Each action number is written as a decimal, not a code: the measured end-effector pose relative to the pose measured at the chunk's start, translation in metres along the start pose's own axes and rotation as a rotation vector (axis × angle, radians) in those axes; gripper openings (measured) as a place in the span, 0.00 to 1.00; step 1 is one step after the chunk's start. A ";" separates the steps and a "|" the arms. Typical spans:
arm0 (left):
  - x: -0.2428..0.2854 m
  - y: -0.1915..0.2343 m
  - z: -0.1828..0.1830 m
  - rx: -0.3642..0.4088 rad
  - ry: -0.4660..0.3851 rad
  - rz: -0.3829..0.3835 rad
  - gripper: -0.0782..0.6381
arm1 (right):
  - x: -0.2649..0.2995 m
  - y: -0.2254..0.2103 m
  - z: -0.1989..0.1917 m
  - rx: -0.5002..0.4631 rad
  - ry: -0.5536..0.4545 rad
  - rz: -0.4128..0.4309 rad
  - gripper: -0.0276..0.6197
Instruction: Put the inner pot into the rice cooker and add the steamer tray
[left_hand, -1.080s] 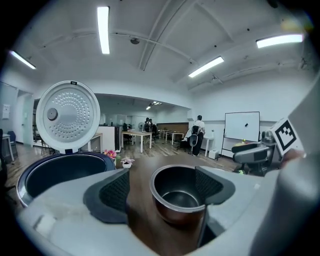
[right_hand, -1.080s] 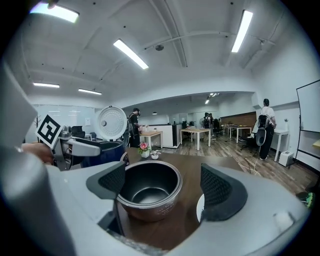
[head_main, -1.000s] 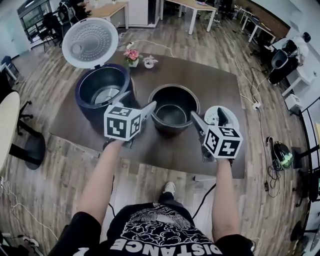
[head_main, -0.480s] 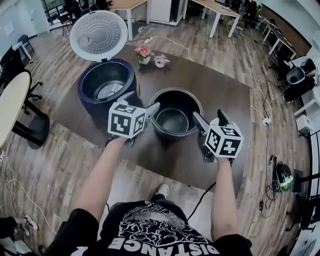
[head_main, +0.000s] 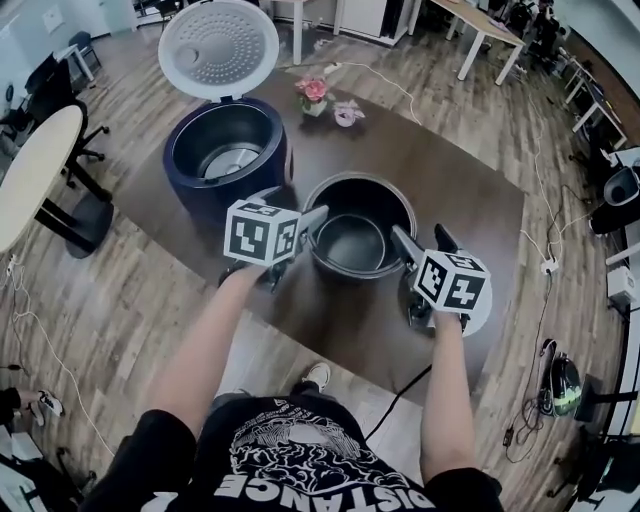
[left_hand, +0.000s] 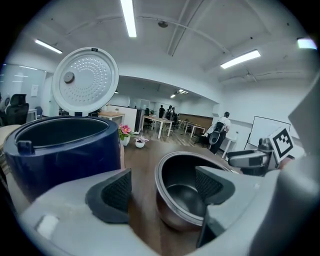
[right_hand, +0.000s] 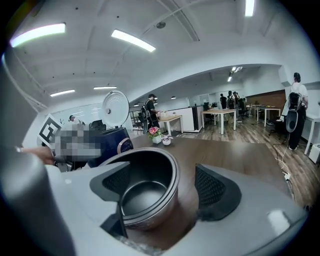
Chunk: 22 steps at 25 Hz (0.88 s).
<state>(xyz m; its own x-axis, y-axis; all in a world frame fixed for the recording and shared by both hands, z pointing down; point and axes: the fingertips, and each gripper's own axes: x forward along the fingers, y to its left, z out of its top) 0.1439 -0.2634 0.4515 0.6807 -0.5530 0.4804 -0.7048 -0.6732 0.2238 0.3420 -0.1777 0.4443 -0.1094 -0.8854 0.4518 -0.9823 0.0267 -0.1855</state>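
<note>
The dark metal inner pot (head_main: 360, 235) stands on the brown table (head_main: 450, 190), right of the dark blue rice cooker (head_main: 225, 160), whose white lid (head_main: 218, 48) is up. My left gripper (head_main: 292, 205) is open astride the pot's left wall (left_hand: 161, 175): one pad inside, one outside, neither pressing. My right gripper (head_main: 422, 238) straddles the pot's right wall (right_hand: 172, 175) in the same way; its jaws have just been closing a little and stand open. A white steamer tray (head_main: 486, 305) lies under the right gripper, mostly hidden.
A small pot of pink flowers (head_main: 313, 93) and a small white vase (head_main: 347, 113) stand at the table's far side. A round table (head_main: 30, 180) and a chair are at the left. Cables lie on the wooden floor (head_main: 545, 265). People stand far off in the room.
Both grippers have come down and in toward the inner pot and now straddle its rim on either side. The pot and the cooker have not moved.
</note>
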 end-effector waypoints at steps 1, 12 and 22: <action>0.002 0.001 -0.003 -0.012 0.005 0.004 0.68 | 0.004 -0.001 -0.003 0.005 0.009 0.010 0.65; 0.019 0.002 -0.030 -0.151 0.042 0.014 0.58 | 0.036 -0.008 -0.029 0.060 0.102 0.091 0.57; 0.024 0.001 -0.040 -0.220 0.043 0.023 0.50 | 0.052 -0.009 -0.045 0.074 0.167 0.104 0.50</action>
<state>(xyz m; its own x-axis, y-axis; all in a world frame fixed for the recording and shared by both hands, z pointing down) 0.1520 -0.2577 0.4977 0.6585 -0.5424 0.5218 -0.7495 -0.5352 0.3895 0.3386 -0.2029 0.5093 -0.2398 -0.7901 0.5641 -0.9512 0.0749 -0.2994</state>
